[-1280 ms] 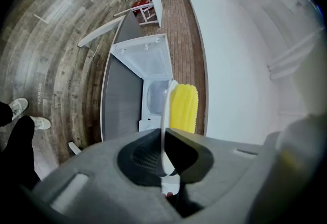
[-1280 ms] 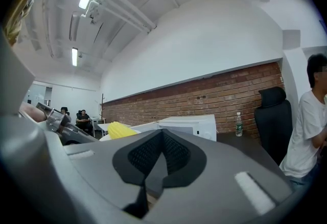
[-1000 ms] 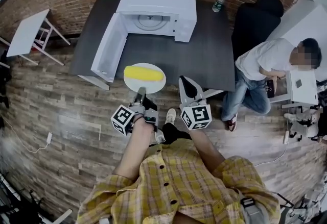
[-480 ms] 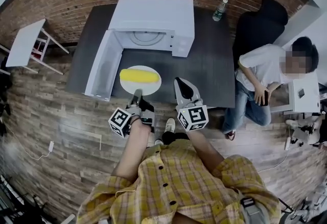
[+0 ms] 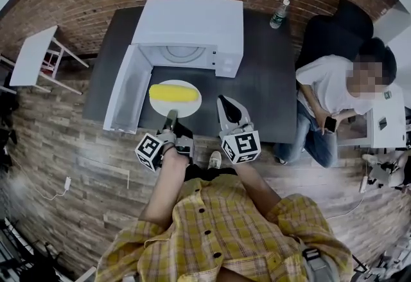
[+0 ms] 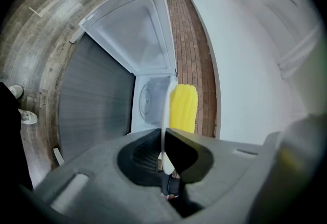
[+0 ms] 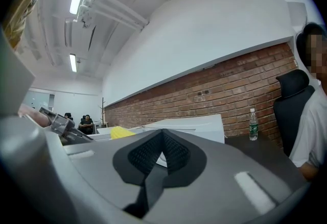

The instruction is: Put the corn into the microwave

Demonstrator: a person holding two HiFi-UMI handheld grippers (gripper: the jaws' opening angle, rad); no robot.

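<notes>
at the table (image 5: 270,81) near edge: plate (image 5: 190,105) bearing corn (image 5: 172,92), rim clenched edge-on in left gripper (image 5: 171,114). corn lies just beyond the jaws, long axis crosswise to them and parallel to the microwave (image 5: 189,24) mouth. open cavity straight ahead; door (image 5: 125,97) swung out left. right gripper (image 5: 226,106): jaws together, empty, just beside plate.
</notes>
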